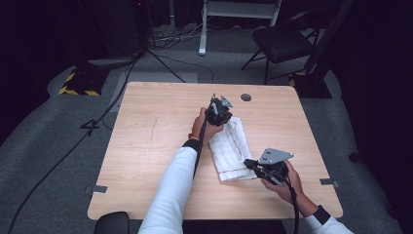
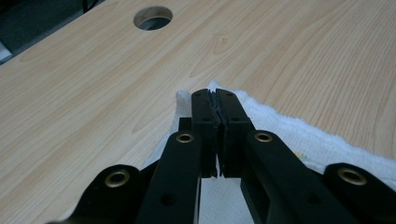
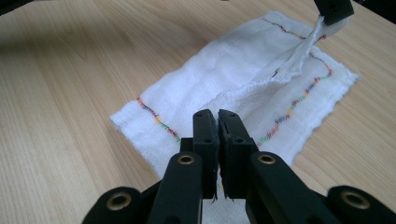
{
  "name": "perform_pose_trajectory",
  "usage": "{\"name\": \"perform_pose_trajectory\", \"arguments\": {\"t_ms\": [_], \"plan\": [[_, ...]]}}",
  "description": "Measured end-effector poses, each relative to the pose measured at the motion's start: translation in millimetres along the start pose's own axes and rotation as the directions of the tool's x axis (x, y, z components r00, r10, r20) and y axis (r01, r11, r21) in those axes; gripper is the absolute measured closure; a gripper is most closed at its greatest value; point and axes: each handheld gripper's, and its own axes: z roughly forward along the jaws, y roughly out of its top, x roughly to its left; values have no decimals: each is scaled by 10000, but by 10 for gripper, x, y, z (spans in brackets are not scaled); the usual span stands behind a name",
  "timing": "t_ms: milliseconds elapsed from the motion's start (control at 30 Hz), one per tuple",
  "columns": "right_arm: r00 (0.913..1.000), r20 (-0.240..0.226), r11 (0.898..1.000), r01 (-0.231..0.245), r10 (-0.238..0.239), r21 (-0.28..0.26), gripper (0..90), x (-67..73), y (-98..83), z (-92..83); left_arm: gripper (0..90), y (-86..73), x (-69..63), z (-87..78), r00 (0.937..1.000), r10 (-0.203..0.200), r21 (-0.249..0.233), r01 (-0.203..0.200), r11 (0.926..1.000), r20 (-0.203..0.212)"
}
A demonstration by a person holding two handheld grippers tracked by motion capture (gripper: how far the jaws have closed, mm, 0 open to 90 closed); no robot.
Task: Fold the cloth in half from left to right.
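white woven cloth with multicoloured stitched edge | long axis spanned between tongs | far corner clamped by left gripper | near end clamped by right gripper, jaws together

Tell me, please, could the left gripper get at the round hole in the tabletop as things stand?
Probably not yet: the left gripper is shut on the white cloth, though bare tabletop lies before the hole.

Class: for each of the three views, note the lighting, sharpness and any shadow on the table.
High view: table lit, surroundings dark, slightly soft. Left gripper view: towel fairly sharp, near jaws black and featureless. Right gripper view: towel's stitching crisp, a soft shadow at upper left of the table.
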Motion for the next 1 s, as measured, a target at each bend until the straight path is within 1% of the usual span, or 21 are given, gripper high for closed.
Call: {"name": "perform_pose_trajectory", "arguments": {"t_ms": [33,133,167,233,267,300,367,400,433,500,533,667,700,733,800,833,867,900,933,967,1000], "plan": [[10000,15,10000,-44,44,20,862,-11,-15,-4,871,0,0,0,10000,0,0,0,10000,0],[9998,78,9998,-158,157,119,861,-38,-62,-17,871,44,-35,85,9999,130,79,-130,9999,-33],[9998,95,9997,-196,194,154,861,-44,-79,-20,871,60,-52,118,10000,84,52,-84,10000,33],[9996,110,9991,-252,248,349,859,-73,-148,-32,870,85,-115,202,9999,153,108,-153,9998,9],[9996,80,9989,-280,277,387,857,-82,-171,-33,867,85,-115,202,9999,153,108,-153,9998,9],[9995,51,9985,-325,323,451,852,-88,-193,-32,857,89,-139,231,9998,179,120,-179,9998,6],[9995,-29,9971,-317,320,686,826,-88,-238,-15,805,86,-195,289,9999,15,82,-14,10000,-124],[9997,28,9960,-244,242,862,811,-84,-259,-7,770,86,-195,289,9999,15,82,-14,10000,-124],[9997,101,9956,-213,205,911,781,-83,-282,-3,751,70,-217,290,10000,-64,49,64,10000,-4],[9991,177,9948,-388,373,941,755,-101,-322,-9,731,52,-237,253,9999,85,62,-85,9999,58],[9991,177,9948,-388,373,941,755,-101,-322,-9,717,52,-237,253,9999,85,62,-85,9999,58],[9976,207,9938,-680,664,884,721,-136,-375,-56,695,8,-232,110,9999,147,-15,-147,9999,82],[9968,257,9934,-776,757,844,698,-150,-390,-75,650,-20,-229,24,9999,101,-93,-101,9999,39],[9966,258,9932,-807,787,837,692,-155,-392,-81,640,-41,-227,-31,9999,96,-126,-95,9999,89],[9963,350,9937,-810,785,769,655,-174,-385,-104,587,-86,-229,-145,9997,235,-163,-234,9996,62],[9963,350,9937,-810,785,769,655,-174,-385,-104,554,-86,-229,-145,9997,235,-163,-234,9996,62],[9956,354,9937,-890,867,685,631,-187,-377,-119,554,-115,-232,-205,9998,211,-146,-211,9997,-31],[9945,457,9937,-967,942,566,578,-218,-353,-151,465,-183,-242,-327,9998,156,-85,-157,9998,-145],[9945,457,9937,-967,942,566,578,-218,-353,-151,441,-183,-242,-327,9998,156,-85,-157,9998,-145],[9941,469,9936,-998,973,527,538,-236,-337,-172,400,-276,-255,-441,9997,58,-45,-59,10000,-223],[9946,526,9944,-926,899,505,525,-248,-331,-181,365,-329,-262,-497,9999,-66,-29,66,10000,-138]]}}
